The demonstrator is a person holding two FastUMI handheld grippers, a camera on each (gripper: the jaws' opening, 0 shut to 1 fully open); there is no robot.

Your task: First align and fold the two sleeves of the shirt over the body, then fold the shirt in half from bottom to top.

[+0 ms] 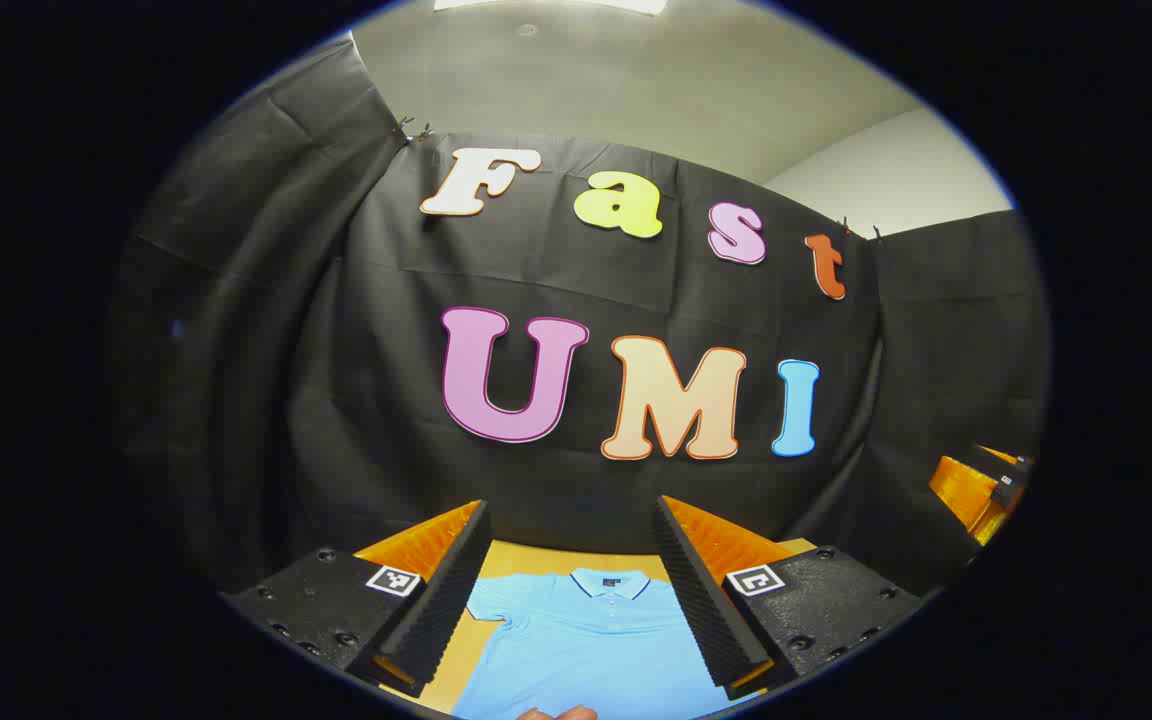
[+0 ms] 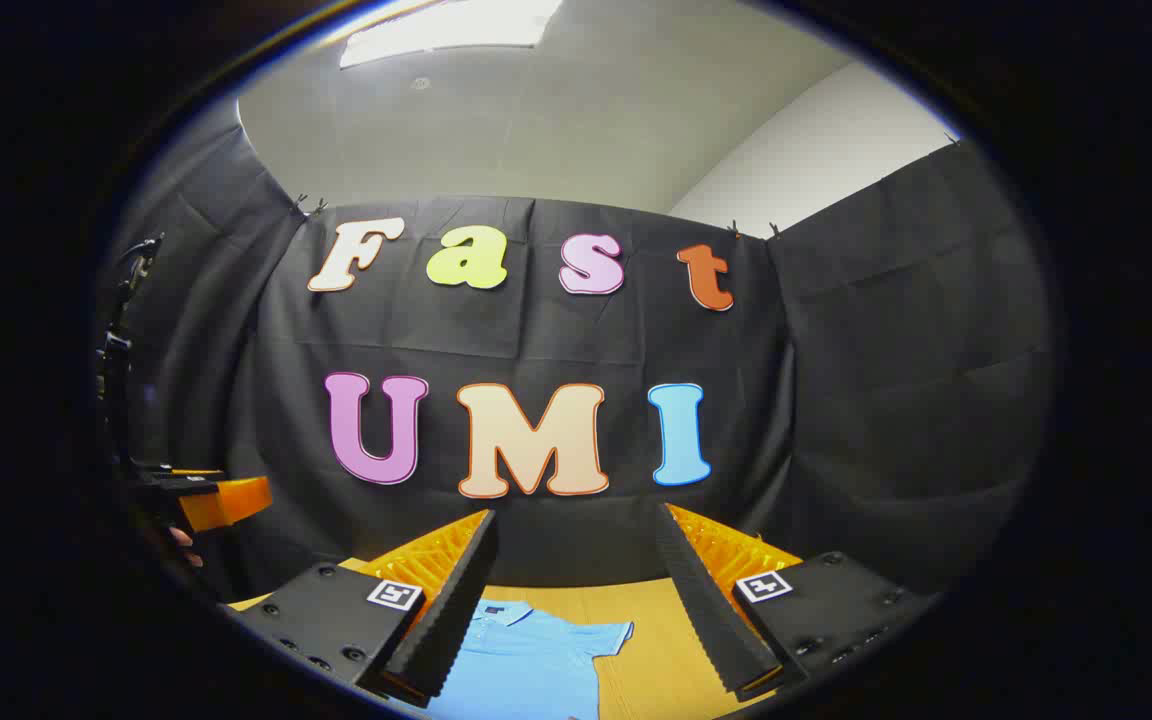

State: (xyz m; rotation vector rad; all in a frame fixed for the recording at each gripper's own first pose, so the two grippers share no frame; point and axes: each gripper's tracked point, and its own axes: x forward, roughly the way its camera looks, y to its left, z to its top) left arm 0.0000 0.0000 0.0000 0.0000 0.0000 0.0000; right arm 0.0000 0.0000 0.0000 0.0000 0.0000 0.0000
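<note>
Shirt (image 1: 591, 650): a light blue polo, lying flat on the tan table (image 1: 536, 558), collar (image 1: 611, 582) towards the booth's back wall, at 12 o'clock from the person. In the left gripper view one short sleeve (image 1: 489, 603) spreads out at about 9 o'clock from the collar; in the right gripper view the other sleeve (image 2: 608, 636) spreads out at about 3 o'clock. Both sleeves look unfolded and clear of the body, so by my reading neither fold has begun: both sleeve folds and the bottom-to-top fold are all left to do. The hem lies below the edge of both views, so I cannot tell how it sits.

The left gripper (image 1: 576, 600) hangs above the shirt with its jaws wide and nothing between them; the collar and chest show in the gap. The right gripper (image 2: 576, 620) also hangs above the table, jaws wide and empty, with the shirt's right shoulder and sleeve showing between its fingers. Neither gripper touches the cloth, as far as the pictures show. At 6 o'clock in the left gripper view a sliver of a hand (image 1: 558, 713) peeps in.
</note>
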